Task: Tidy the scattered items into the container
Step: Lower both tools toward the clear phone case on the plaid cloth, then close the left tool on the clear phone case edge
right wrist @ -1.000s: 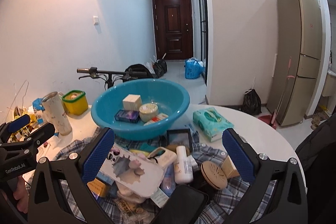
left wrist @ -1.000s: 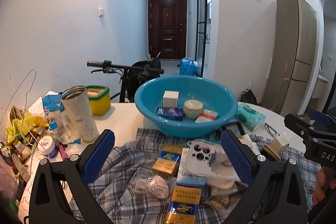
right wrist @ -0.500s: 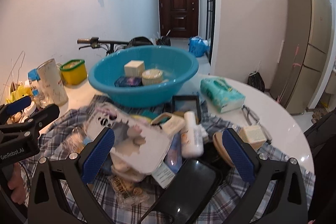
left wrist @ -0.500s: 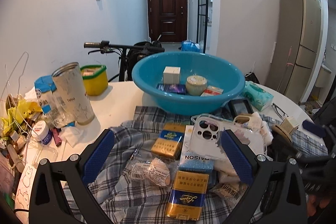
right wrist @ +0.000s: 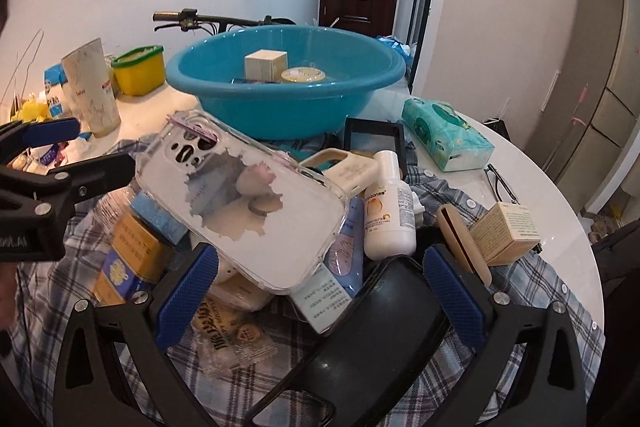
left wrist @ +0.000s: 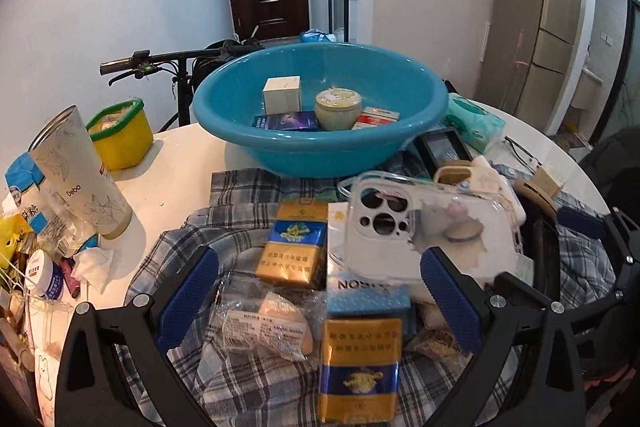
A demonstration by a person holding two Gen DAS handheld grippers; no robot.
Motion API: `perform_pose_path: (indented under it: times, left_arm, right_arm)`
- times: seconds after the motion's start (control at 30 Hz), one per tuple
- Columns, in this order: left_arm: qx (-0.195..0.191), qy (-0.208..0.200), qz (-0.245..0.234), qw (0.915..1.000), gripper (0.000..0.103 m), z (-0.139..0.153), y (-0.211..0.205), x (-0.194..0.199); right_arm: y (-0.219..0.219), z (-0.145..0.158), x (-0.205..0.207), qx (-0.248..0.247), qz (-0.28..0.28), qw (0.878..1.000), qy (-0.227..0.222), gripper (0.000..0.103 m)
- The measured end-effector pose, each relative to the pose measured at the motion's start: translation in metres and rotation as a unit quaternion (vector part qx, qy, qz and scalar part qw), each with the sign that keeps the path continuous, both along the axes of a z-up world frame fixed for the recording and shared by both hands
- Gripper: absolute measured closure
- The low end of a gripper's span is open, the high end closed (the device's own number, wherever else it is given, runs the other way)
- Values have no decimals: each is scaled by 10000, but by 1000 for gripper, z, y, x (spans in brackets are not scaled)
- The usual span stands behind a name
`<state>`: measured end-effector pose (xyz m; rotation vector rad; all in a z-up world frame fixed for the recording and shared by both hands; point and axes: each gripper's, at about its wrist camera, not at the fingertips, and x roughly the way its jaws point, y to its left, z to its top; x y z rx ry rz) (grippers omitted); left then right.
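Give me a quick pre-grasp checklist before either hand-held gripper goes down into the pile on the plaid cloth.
1. Left hand-held gripper open: ok, blue pads spread wide, nothing between them.
2. Right hand-held gripper open: ok, also empty.
3. Target under left: ok, gold cigarette pack and wrapped snack lie between its fingers.
4. Target under right: not ok, clear phone case leans over other items and overlaps the black phone.
5. Room in blue basin: ok, only four small items inside.
6. Grippers apart from each other: ok, left one sits at the right view's left edge.
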<state>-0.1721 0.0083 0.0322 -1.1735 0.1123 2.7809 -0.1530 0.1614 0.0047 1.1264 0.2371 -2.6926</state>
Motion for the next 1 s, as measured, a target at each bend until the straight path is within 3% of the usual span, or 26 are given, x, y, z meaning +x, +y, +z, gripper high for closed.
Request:
perform_pose_path:
  times: [0.37, 0.53, 0.67, 0.73, 0.83, 1.0]
  left_arm:
    - [304, -201, -229, 9991, 1, -15, 1, -18]
    - [349, -345, -351, 9982, 26, -18, 7, -25]
    - [349, -386, -507, 9974, 39, -19, 14, -24]
    - [354, -385, -542, 9972, 61, -19, 16, -23]
    - [359, -308, -503, 9976, 84, -16, 16, -20]
    - [349, -281, -582, 9973, 93, -12, 17, -14]
  right_arm:
    - [-4, -13, -10, -65, 161, 9996, -236, 1]
    - [-7, -11, -11, -89, 271, 9994, -210, 1]
    - [-9, -10, -14, -137, 366, 9990, -203, 1]
    - [-11, -11, -15, -159, 415, 9988, -199, 1]
    - [-13, -10, -15, -198, 491, 9984, -179, 1]
    - [-14, -6, -11, -350, 617, 9974, -133, 1]
